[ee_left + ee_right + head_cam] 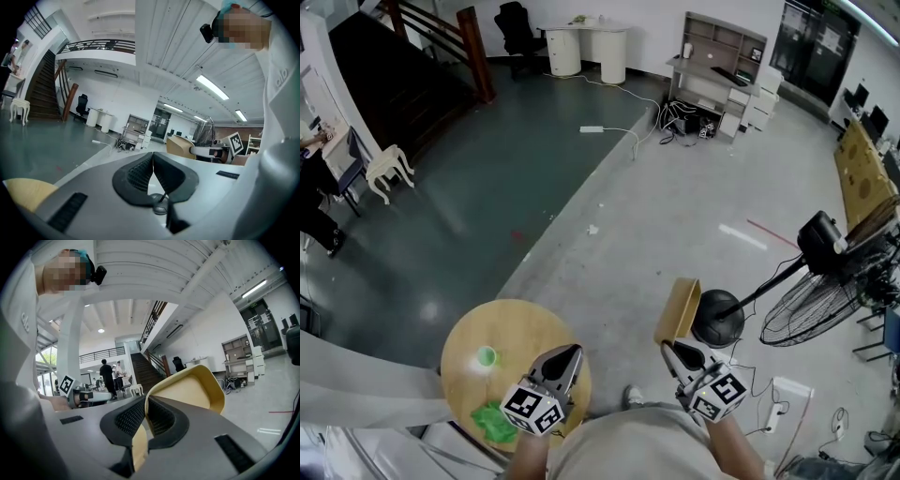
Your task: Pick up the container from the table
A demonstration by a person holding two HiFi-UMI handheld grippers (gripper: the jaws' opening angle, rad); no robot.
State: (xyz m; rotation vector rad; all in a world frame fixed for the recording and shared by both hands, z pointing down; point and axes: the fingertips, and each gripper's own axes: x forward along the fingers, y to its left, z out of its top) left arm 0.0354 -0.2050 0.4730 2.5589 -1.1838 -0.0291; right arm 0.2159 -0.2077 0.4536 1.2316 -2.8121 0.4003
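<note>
A tan, rounded-rectangular container [678, 312] hangs tilted on its side over the floor, right of the table. My right gripper [667, 347] is shut on its rim. In the right gripper view one wall of the container [192, 390] runs between the dark pads [126, 420], and the open bowl rises beyond my right gripper [145, 401]. The left gripper [572, 352] hovers over the right edge of the round wooden table [502, 328], shut with nothing in it. Its tips meet in the left gripper view [153, 157].
On the table stand a small green cup [487, 356] and a crumpled green cloth [494, 422]. A black pedestal fan [816, 300] with a round base [717, 319] is close on the right. Cables and a power strip [778, 412] lie on the floor.
</note>
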